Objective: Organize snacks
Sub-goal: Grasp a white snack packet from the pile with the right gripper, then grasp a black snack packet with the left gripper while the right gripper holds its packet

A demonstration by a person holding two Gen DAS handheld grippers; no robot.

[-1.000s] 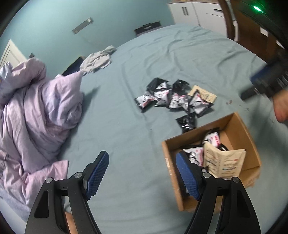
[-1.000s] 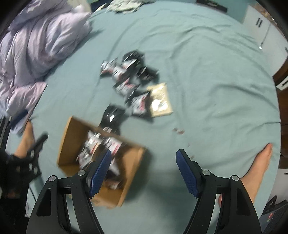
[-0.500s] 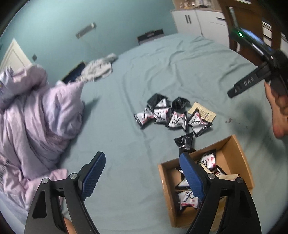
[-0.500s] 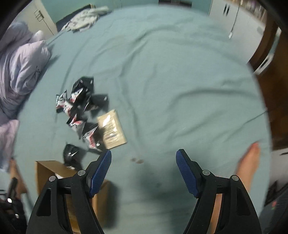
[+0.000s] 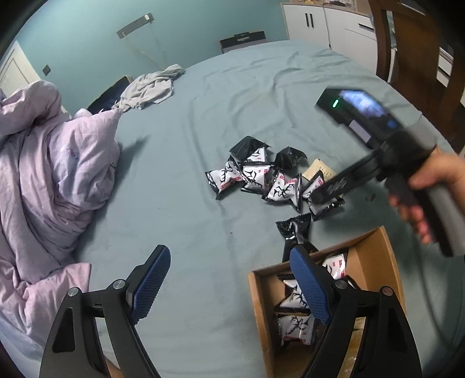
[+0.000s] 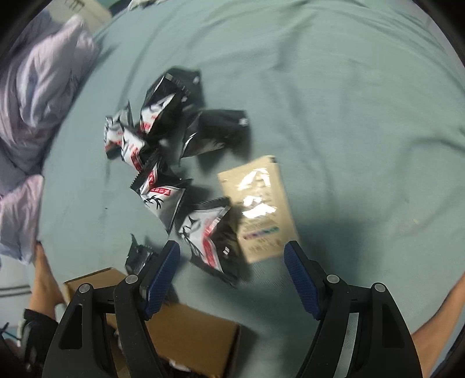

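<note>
Several black-and-white snack packets (image 5: pixel 255 174) lie in a heap on the teal bed sheet, with a tan flat packet (image 6: pixel 258 208) beside them. A brown cardboard box (image 5: pixel 375 261) holds more packets. My left gripper (image 5: pixel 229 288) is open and empty above the sheet, its right finger over the box's near edge. My right gripper (image 6: pixel 232 273) is open and empty, hovering just above the nearest packet (image 6: pixel 205 235) and the tan packet. It also shows in the left wrist view (image 5: pixel 334 189), over the heap's right side. One black packet (image 5: pixel 295 229) lies between heap and box.
A crumpled lilac duvet (image 5: pixel 43 174) fills the left of the bed. A grey garment (image 5: pixel 151 90) lies at the far edge. White cabinets (image 5: pixel 325 20) and a wooden chair (image 5: pixel 412 49) stand beyond. A bare foot (image 6: pixel 43 273) rests by the box.
My right gripper has swung from above the box across to the snack heap and come down close over it. My left gripper has pulled back from the box and stayed open.
</note>
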